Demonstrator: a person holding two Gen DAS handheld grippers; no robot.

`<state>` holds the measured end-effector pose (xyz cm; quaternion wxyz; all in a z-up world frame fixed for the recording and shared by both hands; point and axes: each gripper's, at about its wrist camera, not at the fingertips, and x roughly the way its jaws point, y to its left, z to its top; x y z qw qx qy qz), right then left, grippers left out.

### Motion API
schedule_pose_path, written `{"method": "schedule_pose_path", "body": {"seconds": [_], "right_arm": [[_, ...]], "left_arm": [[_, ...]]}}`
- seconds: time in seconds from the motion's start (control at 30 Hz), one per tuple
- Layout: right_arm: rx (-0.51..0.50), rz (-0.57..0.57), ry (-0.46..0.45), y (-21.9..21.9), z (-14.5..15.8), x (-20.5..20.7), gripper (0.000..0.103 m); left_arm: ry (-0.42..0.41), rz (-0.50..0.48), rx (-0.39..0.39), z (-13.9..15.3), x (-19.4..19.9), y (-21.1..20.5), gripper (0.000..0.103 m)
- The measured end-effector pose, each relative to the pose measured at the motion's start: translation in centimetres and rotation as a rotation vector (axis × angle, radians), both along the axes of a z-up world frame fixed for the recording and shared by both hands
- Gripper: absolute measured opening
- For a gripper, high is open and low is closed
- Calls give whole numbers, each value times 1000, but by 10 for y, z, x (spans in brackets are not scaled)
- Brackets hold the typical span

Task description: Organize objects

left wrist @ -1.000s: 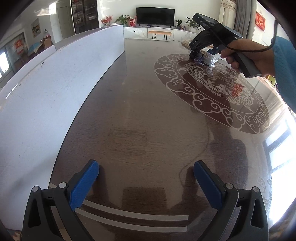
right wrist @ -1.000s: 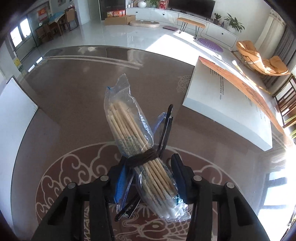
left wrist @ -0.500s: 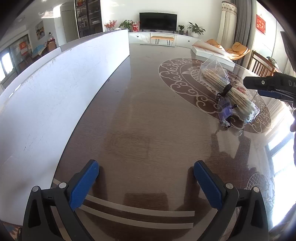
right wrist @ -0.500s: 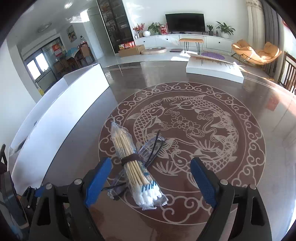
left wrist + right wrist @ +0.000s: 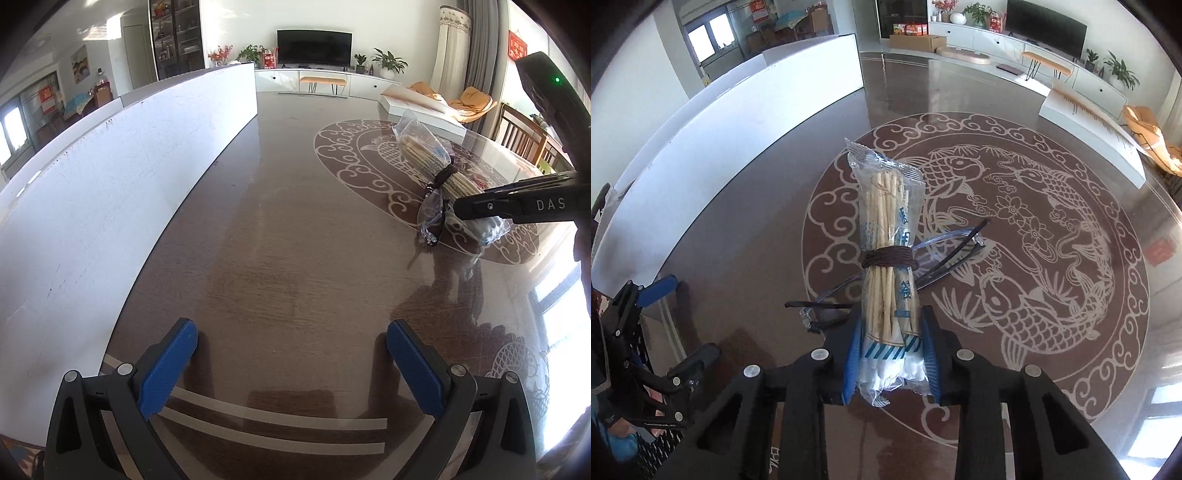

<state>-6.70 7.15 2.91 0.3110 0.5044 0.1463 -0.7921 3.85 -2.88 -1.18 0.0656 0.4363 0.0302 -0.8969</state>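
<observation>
Cotton swab bag gripped at its padded end by the right gripper

The right gripper (image 5: 891, 354) has just been closing, and its blue pads are pressed on the cotton swab bag (image 5: 888, 258), which is bound to glasses (image 5: 945, 258) by a brown cord (image 5: 888, 257). From the pads the bag points to 12 o'clock over the table (image 5: 757, 229). The left gripper (image 5: 291, 365) is held wide open with nothing in it, at 9 o'clock.

Bright daylight fills both views; it comes in from windows on the right, where the left wrist view goes white; the shiny table (image 5: 280, 258) shows glare and mirrors the window; soft dark shadows lie under the left gripper's fingers (image 5: 166, 369); the edges bend round and turn black; everything looks sharp, not blurry.
</observation>
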Motion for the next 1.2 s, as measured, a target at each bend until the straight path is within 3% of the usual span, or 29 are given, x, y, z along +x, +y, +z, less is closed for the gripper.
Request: {"method": "schedule_pose_path", "body": {"seconds": [0.17,0.23,0.33,0.43,0.53,0.6,0.63,0.67,1.07,1.2], "right_arm": [[-179,-132,73,33,34,24,30],[-202,-196,117,54,45,37,30],[-86,-288,187,80,40,53,30],[31,-325,191,98,18,58,30],[62,-362,191,112,2,61,32],[55,-404,187,119,-4,61,51],[55,-424,188,122,-7,61,69],[54,-441,196,124,-9,61,79],[24,-507,178,130,-20,64,103],[23,-507,174,129,-22,61,103]], "left_arm": [[-1,-1,0,0,0,0,103],[-1,2,0,0,0,0,103],[0,2,0,0,1,0,103],[5,2,-2,0,1,0,103],[9,2,-2,-1,1,0,103],[11,1,-2,-1,1,0,103],[12,1,-3,-1,1,0,103],[13,1,-3,-1,1,1,103],[22,7,-6,-3,-2,2,103],[23,7,-6,-3,-2,2,103]]}}
